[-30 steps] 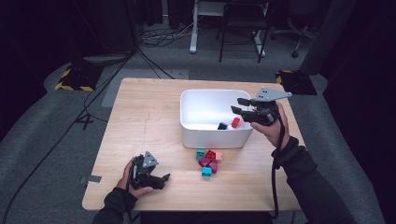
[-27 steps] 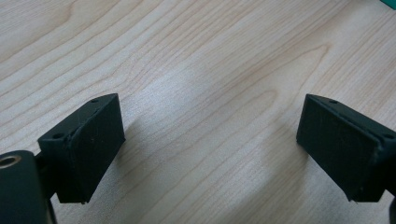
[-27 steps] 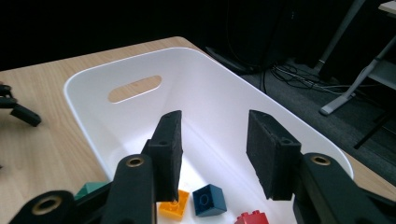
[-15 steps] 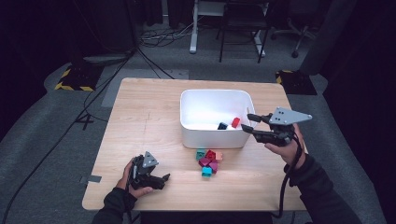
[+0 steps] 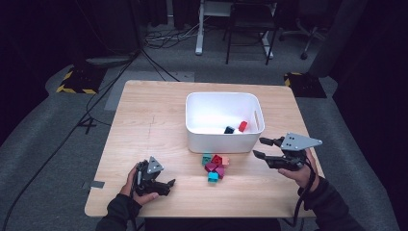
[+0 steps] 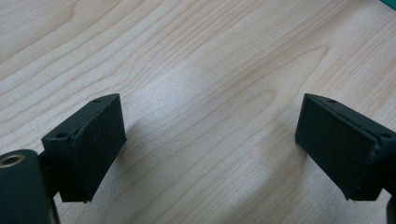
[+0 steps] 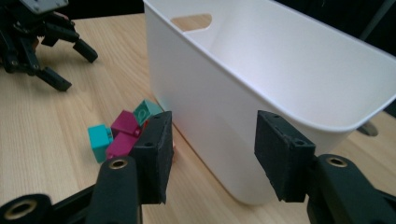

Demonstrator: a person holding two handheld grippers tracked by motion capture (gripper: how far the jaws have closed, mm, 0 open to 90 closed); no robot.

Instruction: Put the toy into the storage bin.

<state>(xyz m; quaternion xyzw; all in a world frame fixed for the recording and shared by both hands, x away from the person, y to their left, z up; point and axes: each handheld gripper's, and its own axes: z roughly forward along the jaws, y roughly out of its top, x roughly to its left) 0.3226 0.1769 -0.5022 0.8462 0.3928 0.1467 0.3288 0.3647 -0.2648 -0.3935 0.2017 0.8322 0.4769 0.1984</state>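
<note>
A white bin [image 5: 223, 140] stands mid-table with a red block [image 5: 243, 126] and a dark block [image 5: 229, 130] inside. Before its front wall lies a small pile of teal, magenta and red blocks [image 5: 215, 166]. My right gripper [image 5: 259, 147] hovers by the bin's front right corner. Its jaws have just been opening and nothing is between them. In the right gripper view the gripper [image 7: 212, 158] faces the bin wall [image 7: 224, 107], with the blocks [image 7: 122, 133] to the left. My left gripper [image 5: 168, 187] rests near the table's front left, open [image 6: 210, 149] over bare wood.
The wooden table [image 5: 154, 120] has free room left of the bin and along the front edge. The left gripper [image 7: 77, 70] appears far off in the right gripper view. Cables and chair legs lie on the dark floor behind the table.
My right gripper has come back from over the bin, moving toward the front right and down, and its jaws now stand wider. The left gripper has stayed put.
</note>
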